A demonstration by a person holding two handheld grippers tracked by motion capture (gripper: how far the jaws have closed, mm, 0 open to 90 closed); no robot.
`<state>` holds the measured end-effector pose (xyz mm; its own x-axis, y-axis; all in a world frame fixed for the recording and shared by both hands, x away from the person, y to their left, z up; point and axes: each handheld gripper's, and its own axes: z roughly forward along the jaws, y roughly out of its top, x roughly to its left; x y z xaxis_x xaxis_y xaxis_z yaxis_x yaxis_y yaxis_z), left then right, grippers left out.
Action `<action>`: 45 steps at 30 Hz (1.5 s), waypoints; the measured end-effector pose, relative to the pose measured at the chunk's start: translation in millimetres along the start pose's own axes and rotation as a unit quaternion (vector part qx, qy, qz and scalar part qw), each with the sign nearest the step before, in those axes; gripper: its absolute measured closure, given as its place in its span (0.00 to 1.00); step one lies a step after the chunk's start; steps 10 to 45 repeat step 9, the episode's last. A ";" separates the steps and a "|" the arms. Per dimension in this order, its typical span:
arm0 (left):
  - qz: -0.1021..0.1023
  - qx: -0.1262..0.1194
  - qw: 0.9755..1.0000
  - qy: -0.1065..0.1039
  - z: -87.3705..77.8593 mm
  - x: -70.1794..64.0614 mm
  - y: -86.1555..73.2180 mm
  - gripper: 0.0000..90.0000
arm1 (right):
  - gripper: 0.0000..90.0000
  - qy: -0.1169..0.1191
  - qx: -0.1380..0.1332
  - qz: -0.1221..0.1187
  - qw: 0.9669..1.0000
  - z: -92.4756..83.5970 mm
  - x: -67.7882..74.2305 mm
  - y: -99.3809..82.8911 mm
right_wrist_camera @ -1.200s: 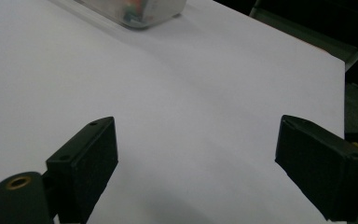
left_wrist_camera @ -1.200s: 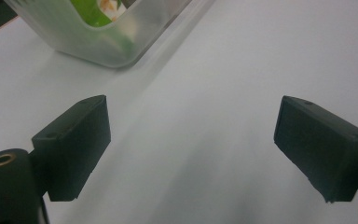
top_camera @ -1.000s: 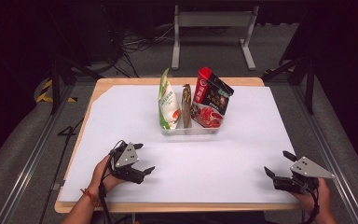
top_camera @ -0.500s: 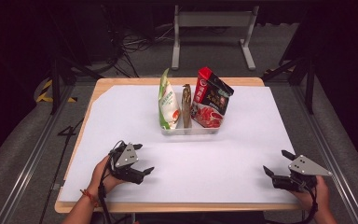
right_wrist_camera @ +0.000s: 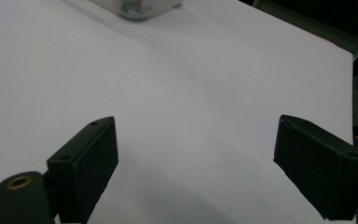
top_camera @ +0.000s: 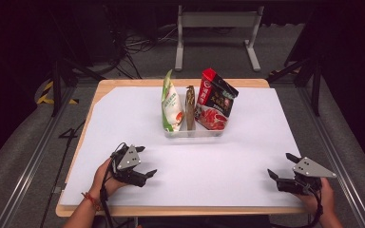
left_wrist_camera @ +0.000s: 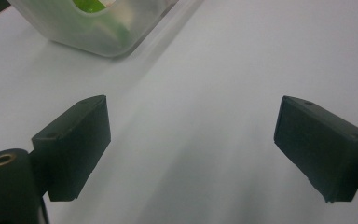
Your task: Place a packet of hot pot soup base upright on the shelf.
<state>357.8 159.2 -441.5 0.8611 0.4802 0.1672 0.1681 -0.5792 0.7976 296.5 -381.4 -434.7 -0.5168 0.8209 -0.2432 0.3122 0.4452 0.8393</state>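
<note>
Barely any change vs 0.5 s ago: L gripper at 7 o'clock and R gripper at 5 o'clock sit jaws apart, empty, well short of the clear tub w/ three pouches, prob. snacks, so no pick begun.

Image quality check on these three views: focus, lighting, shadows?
High view: white table cover bright, surroundings near black, packets legible. Left gripper view: clear container soft and cropped, faint shadow below it, jaws sharp. Right gripper view: flat even light, dim jaw shadows.
</note>
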 end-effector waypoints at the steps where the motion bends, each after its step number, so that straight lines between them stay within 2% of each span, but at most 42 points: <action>1: 0.001 0.000 1.000 0.000 0.0 0.0 0.1 0.13 | 0.15 0.000 0.000 0.000 1.000 0.1 0.0 0.0; 45: 0.004 0.004 1.000 -0.004 3.6 1.7 1.2 0.13 | 0.15 -0.002 0.000 0.004 1.000 0.5 -0.7 -0.7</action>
